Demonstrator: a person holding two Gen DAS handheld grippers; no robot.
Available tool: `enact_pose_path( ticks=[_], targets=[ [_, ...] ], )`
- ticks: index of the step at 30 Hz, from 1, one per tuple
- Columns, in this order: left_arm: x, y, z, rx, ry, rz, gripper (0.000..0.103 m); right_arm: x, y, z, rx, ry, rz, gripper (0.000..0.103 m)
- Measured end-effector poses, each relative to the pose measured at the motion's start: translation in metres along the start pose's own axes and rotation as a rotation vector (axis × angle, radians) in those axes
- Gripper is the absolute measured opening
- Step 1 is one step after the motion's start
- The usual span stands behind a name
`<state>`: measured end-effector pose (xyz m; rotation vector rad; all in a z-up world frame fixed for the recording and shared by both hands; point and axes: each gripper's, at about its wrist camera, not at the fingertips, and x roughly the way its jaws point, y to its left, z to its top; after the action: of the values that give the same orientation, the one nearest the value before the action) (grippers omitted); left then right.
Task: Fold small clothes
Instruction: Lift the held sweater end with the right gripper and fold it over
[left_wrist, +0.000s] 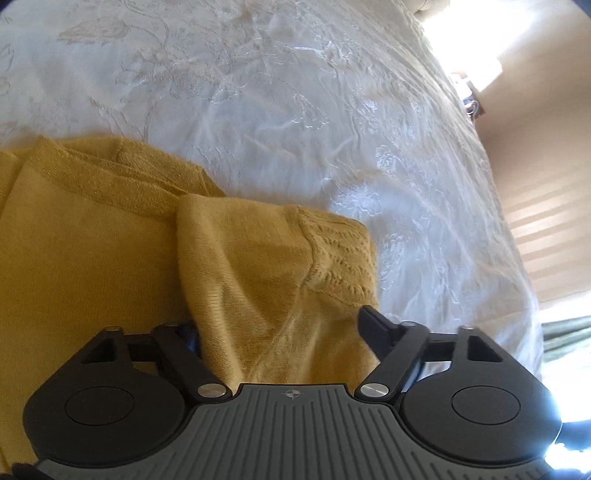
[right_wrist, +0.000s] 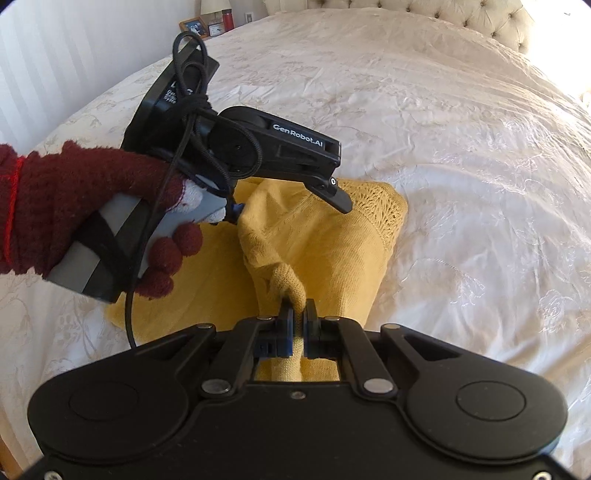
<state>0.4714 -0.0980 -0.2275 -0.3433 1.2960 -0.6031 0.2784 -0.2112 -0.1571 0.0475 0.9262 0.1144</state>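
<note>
A mustard-yellow knitted sweater (left_wrist: 92, 258) lies on the white bedspread (left_wrist: 295, 110), with one part pulled up into a raised fold (left_wrist: 266, 266). My left gripper (left_wrist: 280, 328) straddles that fold with its jaws apart; the knit sits between the fingers (left_wrist: 373, 325) and I see no clamping. In the right wrist view, a hand in a dark red glove (right_wrist: 74, 206) holds the left gripper (right_wrist: 290, 206) over the sweater (right_wrist: 332, 251). My right gripper (right_wrist: 297, 314) is shut on a pinched ridge of the yellow knit, lifted toward the camera.
The embroidered bedspread (right_wrist: 443, 147) stretches far around the sweater. A tufted headboard (right_wrist: 480, 18) is at the back. A bedside table with a picture frame (right_wrist: 194, 26) stands at the far left. A black cable (right_wrist: 129, 314) hangs from the left gripper.
</note>
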Motion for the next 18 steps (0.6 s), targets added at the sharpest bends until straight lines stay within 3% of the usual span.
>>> enact_pose_path(
  ticks=[1, 3, 4, 5, 7, 13, 18],
  targets=[
    [-0.002, 0.0, 0.001, -0.004, 0.003, 0.02, 0.062, 0.0, 0.001, -0.001, 0.002, 0.001, 0.0, 0.009],
    [-0.003, 0.002, 0.001, -0.025, 0.008, 0.013, 0.06, -0.003, 0.004, -0.006, 0.006, 0.005, 0.003, 0.009],
    [-0.004, 0.002, 0.001, -0.028, 0.0, 0.017, 0.053, -0.003, 0.006, -0.008, 0.005, 0.007, 0.004, 0.009],
    [-0.006, 0.001, 0.001, -0.016, -0.01, 0.03, 0.035, -0.003, 0.007, -0.009, 0.002, 0.008, 0.003, 0.009],
    [-0.007, -0.003, 0.002, 0.034, -0.018, 0.053, 0.012, -0.004, 0.01, -0.011, -0.008, 0.009, 0.001, 0.01],
    [-0.039, -0.034, 0.007, 0.266, -0.032, 0.086, 0.011, -0.023, 0.026, -0.004, -0.03, -0.046, 0.003, 0.009],
    [-0.089, -0.044, 0.02, 0.356, -0.087, 0.056, 0.011, -0.037, 0.055, 0.014, -0.044, -0.107, 0.08, 0.01]
  ],
)
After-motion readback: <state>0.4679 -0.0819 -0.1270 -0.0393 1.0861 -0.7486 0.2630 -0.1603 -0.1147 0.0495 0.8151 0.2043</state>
